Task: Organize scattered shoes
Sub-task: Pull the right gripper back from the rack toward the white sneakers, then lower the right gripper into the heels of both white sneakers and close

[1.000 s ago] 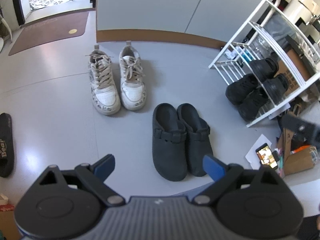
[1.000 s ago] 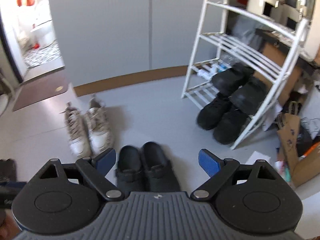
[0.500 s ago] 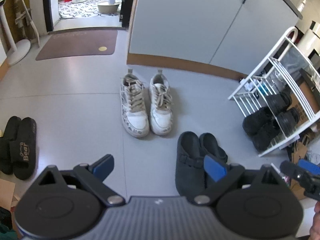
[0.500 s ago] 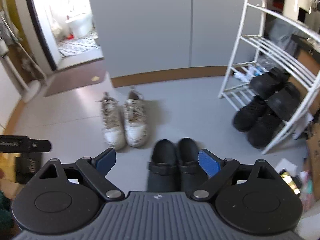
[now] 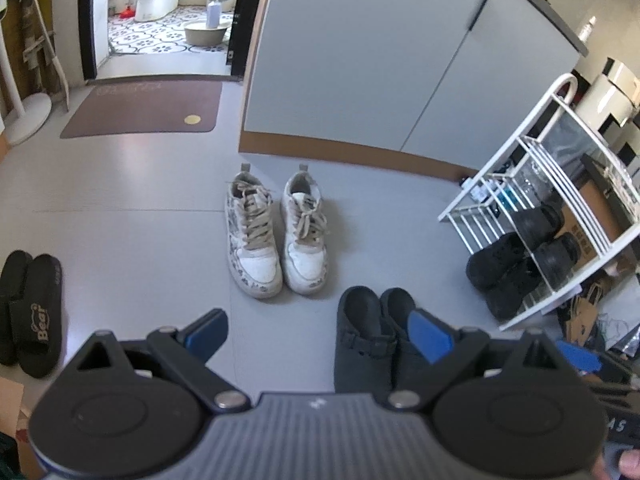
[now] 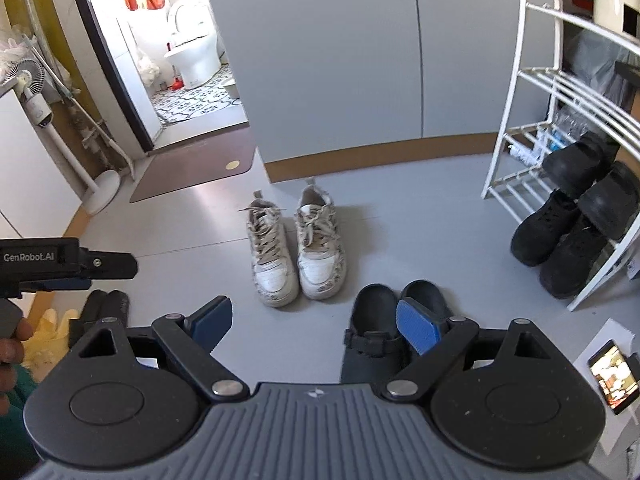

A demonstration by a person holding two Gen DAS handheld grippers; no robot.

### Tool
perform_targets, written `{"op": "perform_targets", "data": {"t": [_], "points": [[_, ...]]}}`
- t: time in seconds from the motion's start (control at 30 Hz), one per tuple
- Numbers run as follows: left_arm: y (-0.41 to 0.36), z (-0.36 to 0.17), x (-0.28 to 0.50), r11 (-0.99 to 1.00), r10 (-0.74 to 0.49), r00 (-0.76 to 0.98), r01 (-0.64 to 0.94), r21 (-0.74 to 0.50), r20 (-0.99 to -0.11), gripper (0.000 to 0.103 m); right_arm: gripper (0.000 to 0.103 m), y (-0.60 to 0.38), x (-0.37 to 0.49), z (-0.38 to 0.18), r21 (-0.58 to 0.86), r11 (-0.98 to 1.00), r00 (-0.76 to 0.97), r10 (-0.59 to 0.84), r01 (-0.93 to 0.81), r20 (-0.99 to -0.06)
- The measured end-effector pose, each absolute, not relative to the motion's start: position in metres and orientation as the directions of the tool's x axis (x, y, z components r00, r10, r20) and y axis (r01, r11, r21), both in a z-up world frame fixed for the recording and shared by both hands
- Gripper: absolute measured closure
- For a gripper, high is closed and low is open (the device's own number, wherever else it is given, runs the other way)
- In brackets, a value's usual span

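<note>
Three pairs lie paired on the floor: white sneakers (image 5: 276, 248) at twelve o'clock, black clogs (image 5: 372, 332) at five o'clock just ahead of the jaws, black slippers (image 5: 32, 312) at nine o'clock. Black shoes (image 5: 520, 264) already sit on the white rack (image 5: 560, 184) at three o'clock. Both the left gripper (image 5: 316, 332) and right gripper (image 6: 312, 320) stand wide and empty. Judged step: choosing a pair; next calls for descent onto one clog. Only the right view shows the phone (image 6: 612, 376) and the opposite gripper; only the left shows the slippers fully.
</note>
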State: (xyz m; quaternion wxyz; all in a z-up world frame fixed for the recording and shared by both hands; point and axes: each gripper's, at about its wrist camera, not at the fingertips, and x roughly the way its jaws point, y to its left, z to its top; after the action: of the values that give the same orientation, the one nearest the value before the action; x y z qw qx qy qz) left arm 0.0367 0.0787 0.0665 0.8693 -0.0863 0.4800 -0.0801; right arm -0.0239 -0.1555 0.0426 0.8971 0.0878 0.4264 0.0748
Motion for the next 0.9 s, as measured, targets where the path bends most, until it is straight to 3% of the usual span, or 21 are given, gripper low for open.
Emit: {"op": "perform_targets", "data": {"t": [0.43,0.67,0.9], "points": [[0.083,0.068,0.049,0.974,-0.213,0.53,0.047,-0.222,-0.821,0.005,0.011,-0.145,-0.011,0.04,0.24,0.967,0.618,0.238,-0.082,-0.749],[0.085,0.069,0.056,0.97,-0.223,0.525,0.039,-0.238,-0.821,0.005,0.033,-0.144,0.006,0.024,0.269,0.957,0.624,0.274,-0.106,-0.732],[0.103,0.059,0.073,0.974,-0.19,0.518,-0.009,-0.228,-0.834,0.005,0.034,-0.145,0.046,0.003,0.353,0.933,0.623,0.314,-0.066,-0.716]]}}
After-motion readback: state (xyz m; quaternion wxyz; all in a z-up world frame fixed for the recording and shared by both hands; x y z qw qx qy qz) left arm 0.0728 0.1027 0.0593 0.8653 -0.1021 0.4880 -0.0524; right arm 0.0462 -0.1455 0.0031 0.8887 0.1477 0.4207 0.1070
